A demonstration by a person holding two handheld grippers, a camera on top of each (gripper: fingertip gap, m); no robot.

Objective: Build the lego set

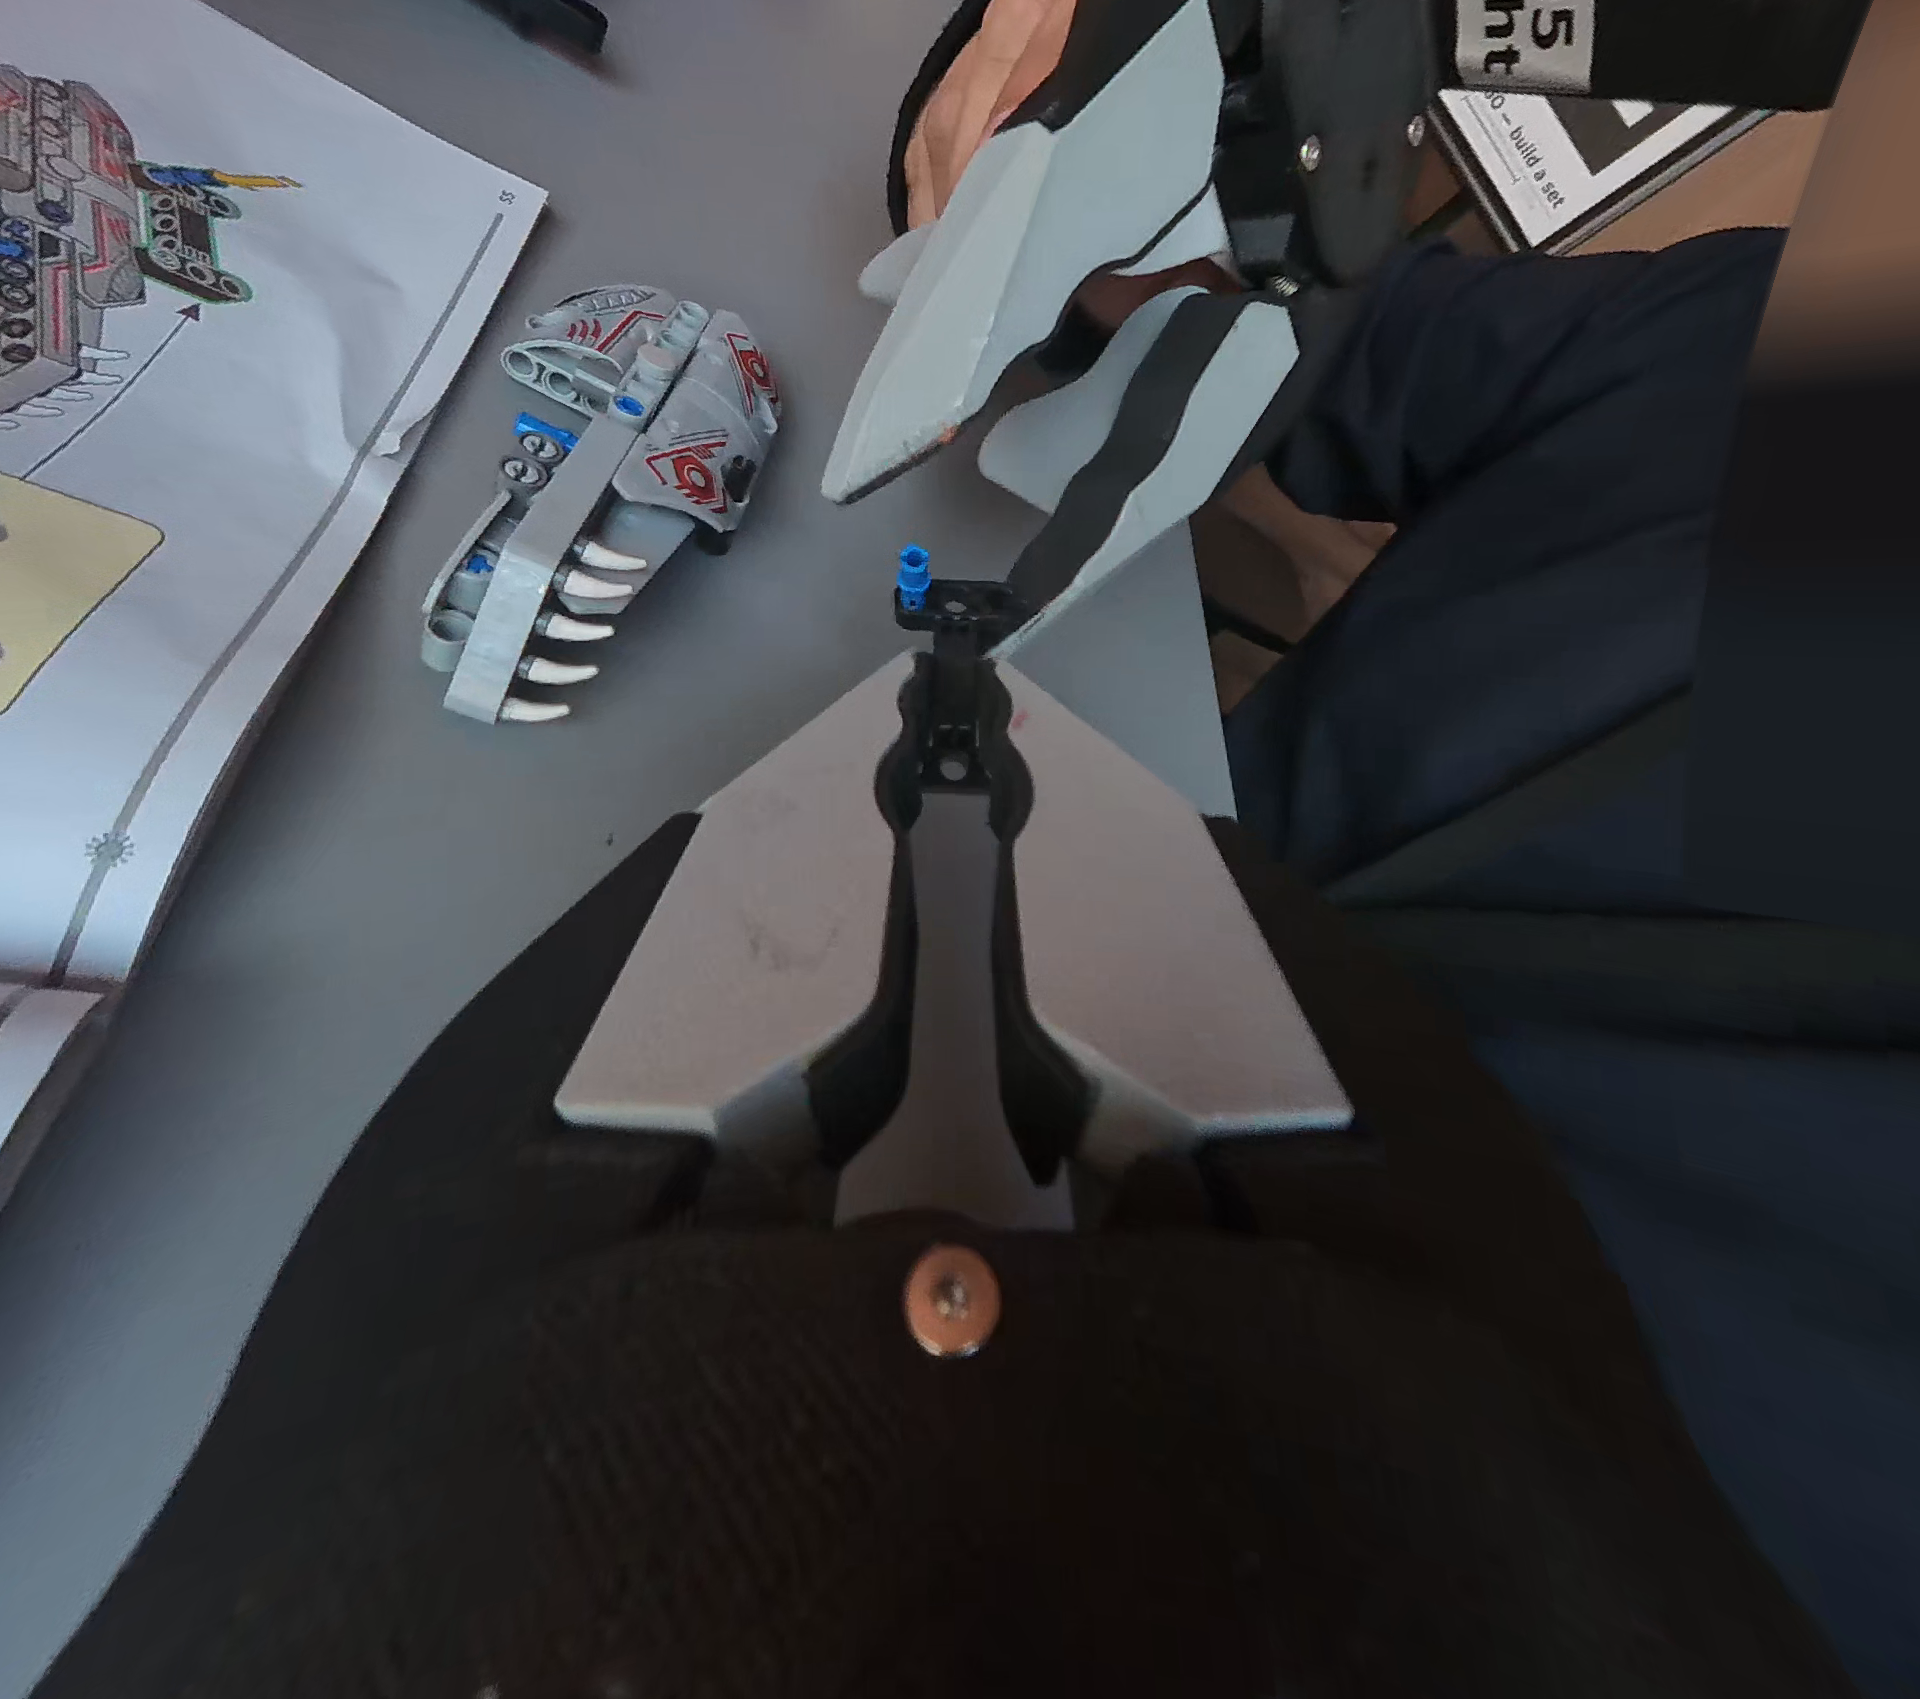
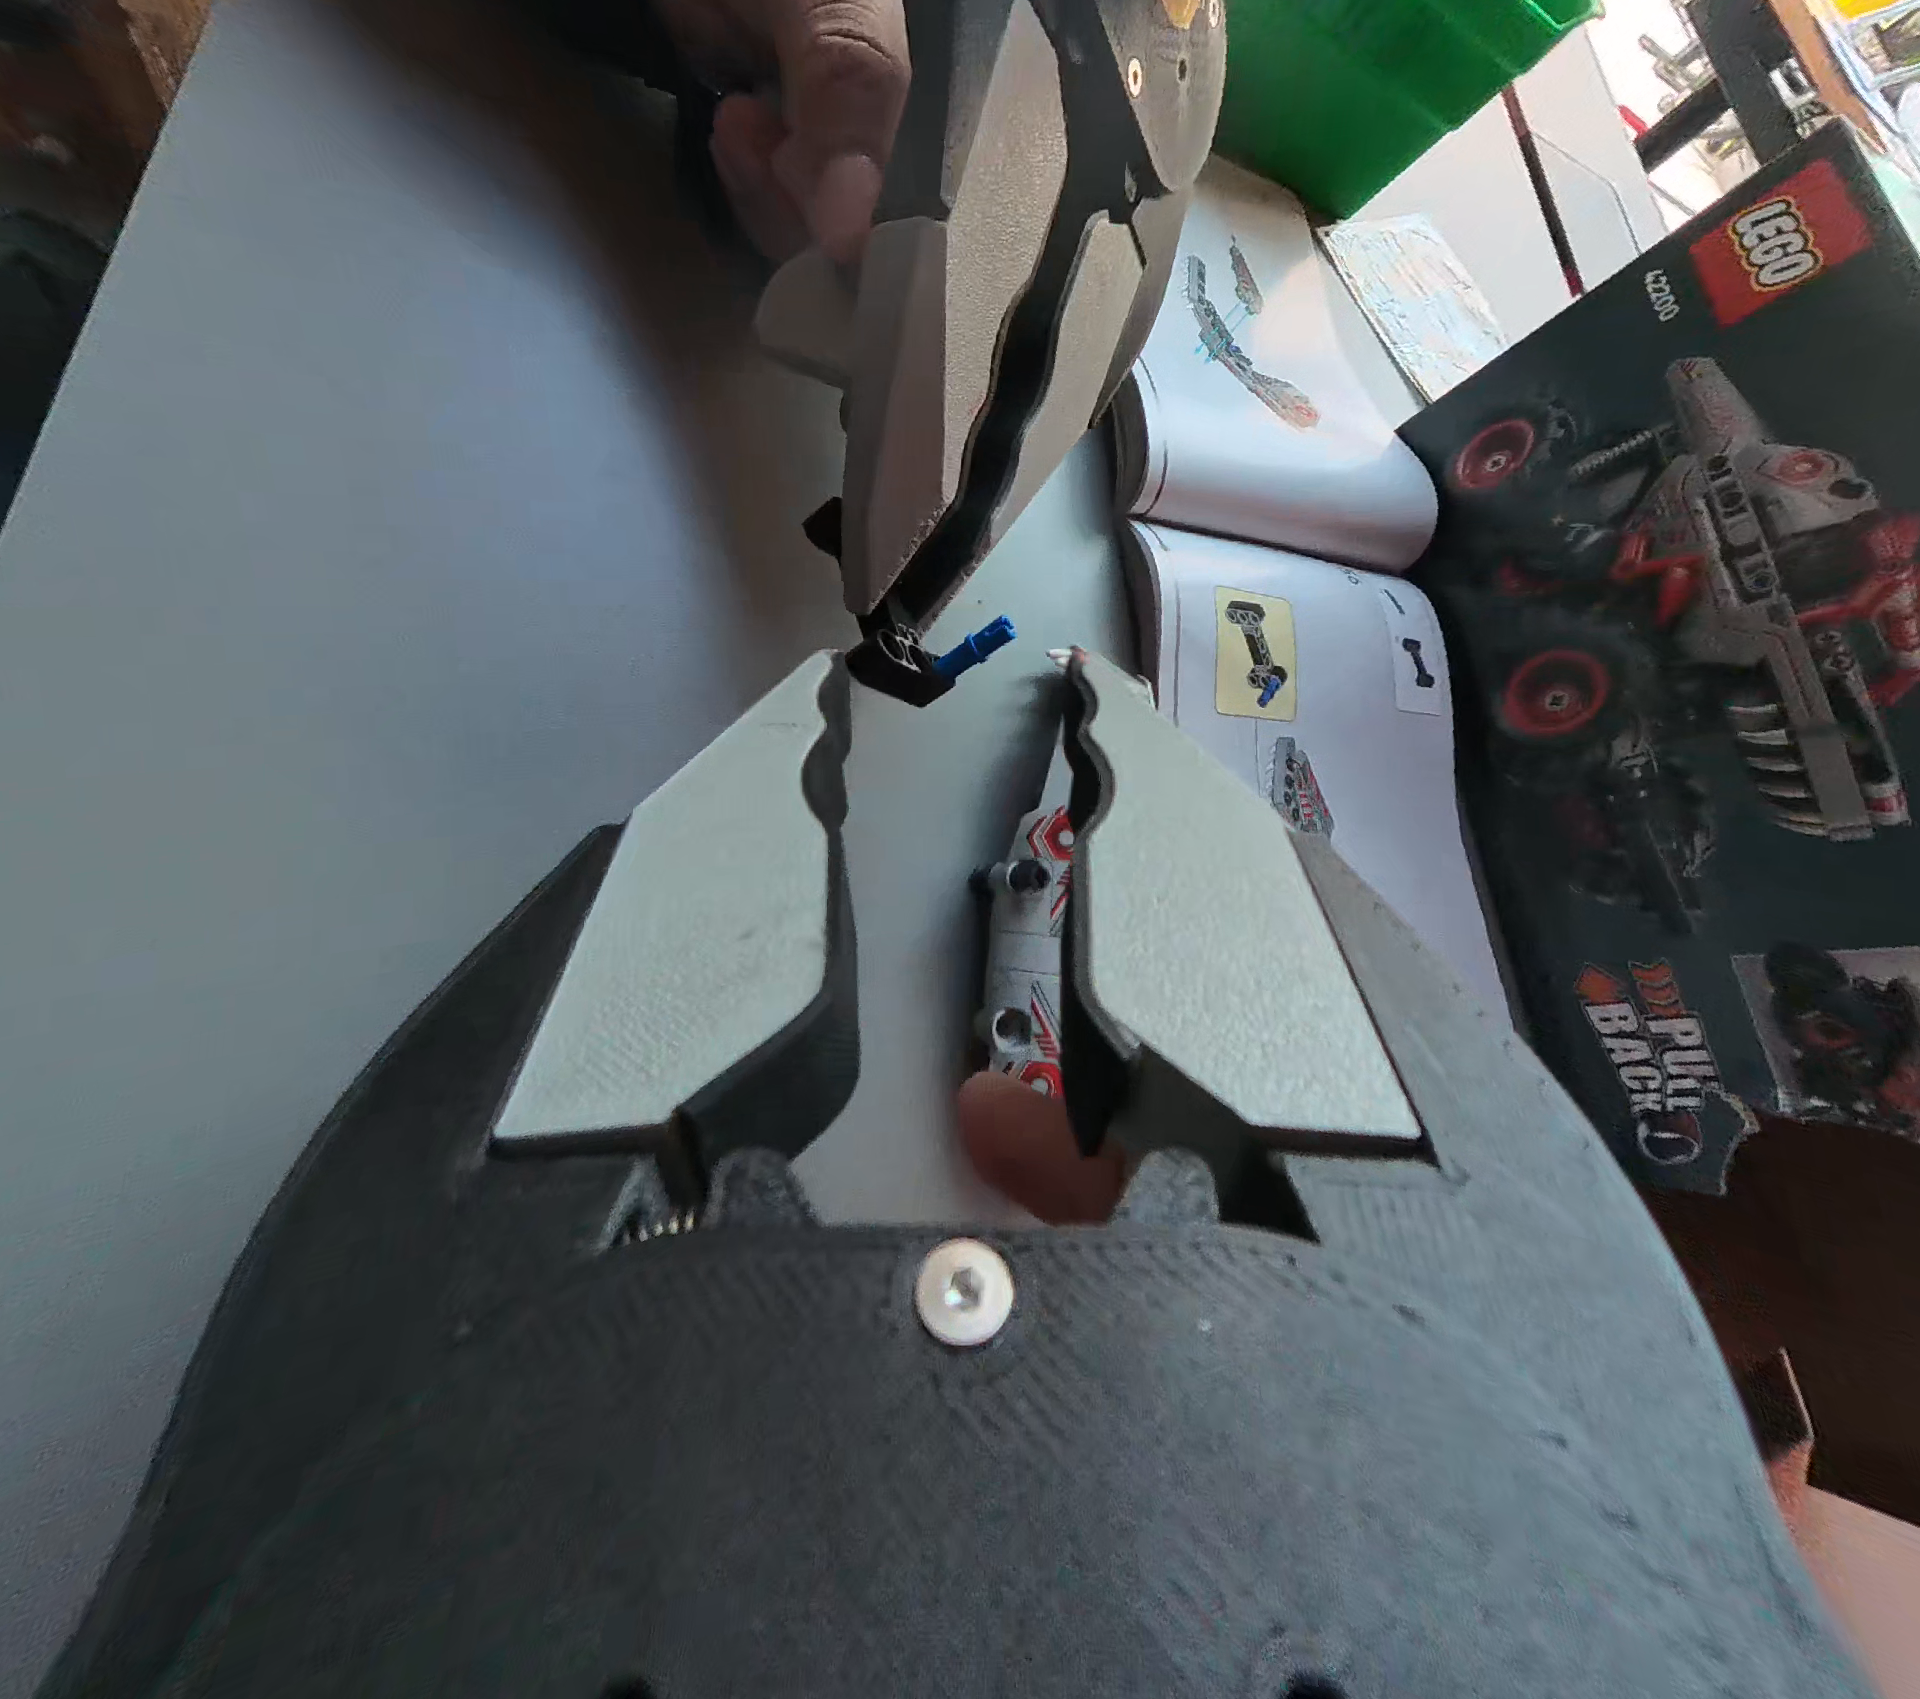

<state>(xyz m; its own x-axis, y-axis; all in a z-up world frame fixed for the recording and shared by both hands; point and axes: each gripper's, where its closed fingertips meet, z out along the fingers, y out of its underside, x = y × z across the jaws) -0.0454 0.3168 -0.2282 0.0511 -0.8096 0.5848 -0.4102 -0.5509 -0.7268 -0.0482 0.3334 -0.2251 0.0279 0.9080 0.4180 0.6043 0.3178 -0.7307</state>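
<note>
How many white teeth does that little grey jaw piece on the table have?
5, in a row along the lower edge of the grey jaw piece, from down to. More may be hidden underneath.

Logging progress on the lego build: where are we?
Done: a grey jaw section with white teeth lies assembled on the table. In hand: the left gripper is shut on a black connector piece carrying a blue pin; the right gripper is open beside it. Left: joining that piece on; the instruction booklet is open mid-way.

Both wrist cams close, facing each other; share black piece [image 1: 954, 610] [image 2: 902, 664]
</note>
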